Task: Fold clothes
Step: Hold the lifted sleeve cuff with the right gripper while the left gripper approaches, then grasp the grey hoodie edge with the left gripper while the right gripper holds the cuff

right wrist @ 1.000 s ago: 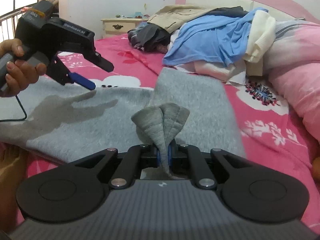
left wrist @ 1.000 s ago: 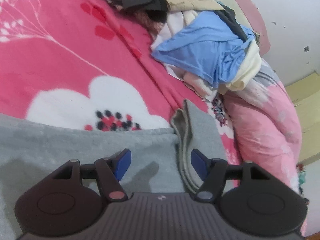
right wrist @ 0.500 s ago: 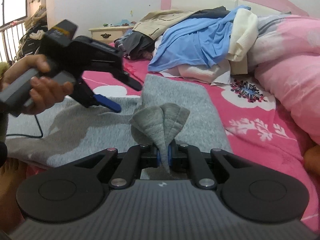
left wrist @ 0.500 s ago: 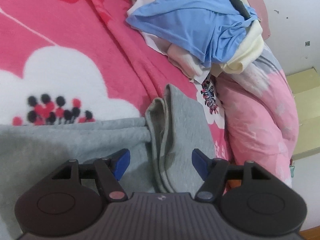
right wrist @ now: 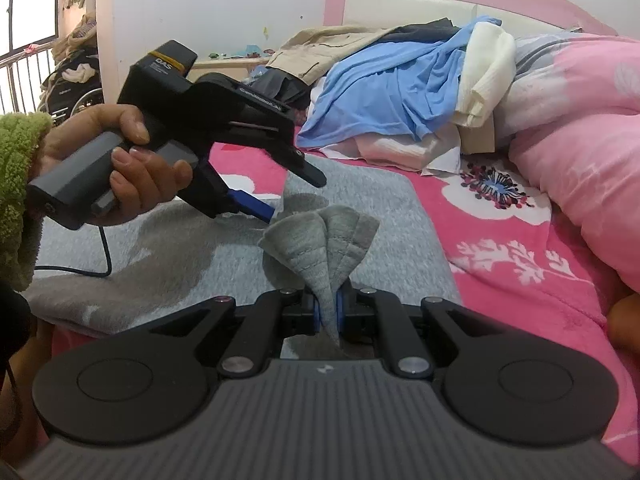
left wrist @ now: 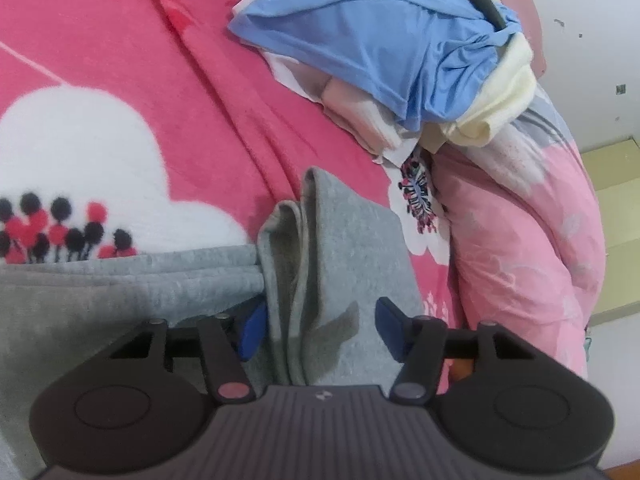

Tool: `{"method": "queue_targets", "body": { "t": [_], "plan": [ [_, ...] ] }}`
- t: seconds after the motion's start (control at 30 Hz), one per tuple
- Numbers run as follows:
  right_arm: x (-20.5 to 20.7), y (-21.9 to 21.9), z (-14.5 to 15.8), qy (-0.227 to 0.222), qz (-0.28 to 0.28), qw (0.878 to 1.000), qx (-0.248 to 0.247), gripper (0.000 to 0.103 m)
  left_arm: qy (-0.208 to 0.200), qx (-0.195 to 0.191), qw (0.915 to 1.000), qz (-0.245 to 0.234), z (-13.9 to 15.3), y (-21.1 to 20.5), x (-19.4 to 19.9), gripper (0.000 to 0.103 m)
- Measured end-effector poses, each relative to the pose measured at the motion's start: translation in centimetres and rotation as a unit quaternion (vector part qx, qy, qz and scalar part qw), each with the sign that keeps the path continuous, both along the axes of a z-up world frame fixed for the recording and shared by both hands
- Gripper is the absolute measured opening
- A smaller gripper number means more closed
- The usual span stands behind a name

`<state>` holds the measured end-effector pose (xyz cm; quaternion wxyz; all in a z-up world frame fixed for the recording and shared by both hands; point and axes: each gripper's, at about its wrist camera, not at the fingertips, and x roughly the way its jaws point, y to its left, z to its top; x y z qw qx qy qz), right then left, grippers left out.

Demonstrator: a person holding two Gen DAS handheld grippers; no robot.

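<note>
A grey garment (left wrist: pixel 120 280) lies spread on the pink bed, with one part folded over (left wrist: pixel 344 240). My left gripper (left wrist: pixel 316 330) is open, its blue fingers on either side of the bunched fold edge. In the right wrist view the left gripper (right wrist: pixel 280 196) reaches down to that fold. My right gripper (right wrist: pixel 328 312) is shut on a bunched grey corner (right wrist: pixel 320 236) of the same garment (right wrist: pixel 160 248), held just above the cloth.
A pile of unfolded clothes, a blue shirt (left wrist: pixel 380 36) (right wrist: pixel 392 92) on top, lies at the bed's head. A pink quilt (left wrist: pixel 520 232) (right wrist: pixel 580 140) runs along the right. The pink floral blanket (left wrist: pixel 120 92) covers the bed. A nightstand (right wrist: pixel 228 65) stands behind.
My left gripper has moved right and down over the grey garment, to straddle its folded edge. My right gripper has stayed shut on the grey corner.
</note>
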<state>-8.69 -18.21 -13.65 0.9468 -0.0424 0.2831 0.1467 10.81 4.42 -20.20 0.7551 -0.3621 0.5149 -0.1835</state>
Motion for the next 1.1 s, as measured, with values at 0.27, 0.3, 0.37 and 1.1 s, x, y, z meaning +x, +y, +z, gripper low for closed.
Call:
{"method": "queue_targets", "body": {
  "t": [0.27,0.3,0.37,1.1],
  "plan": [
    [0.1,0.3,-0.2,-0.006,0.008,1.0,-0.009,0.006,-0.001,0.011,0.9987,0.05,-0.2,-0.3,0.1,0.021],
    [0.0,0.5,-0.1,-0.01,0.011,1.0,-0.013,0.006,-0.008,0.016,0.9986,0.051,0.0,-0.4,0.0,0.019],
    [-0.2,0.8,0.1,-0.02,0.021,0.999,-0.022,0.006,-0.017,0.02,0.9981,0.055,0.6,-0.4,-0.2,0.015],
    [-1.2,16.3,6.8,-0.062,0.316,0.946,0.037,0.006,-0.098,0.027,0.9701,0.221,9.8,20.5,-12.0,0.013]
  ]
}}
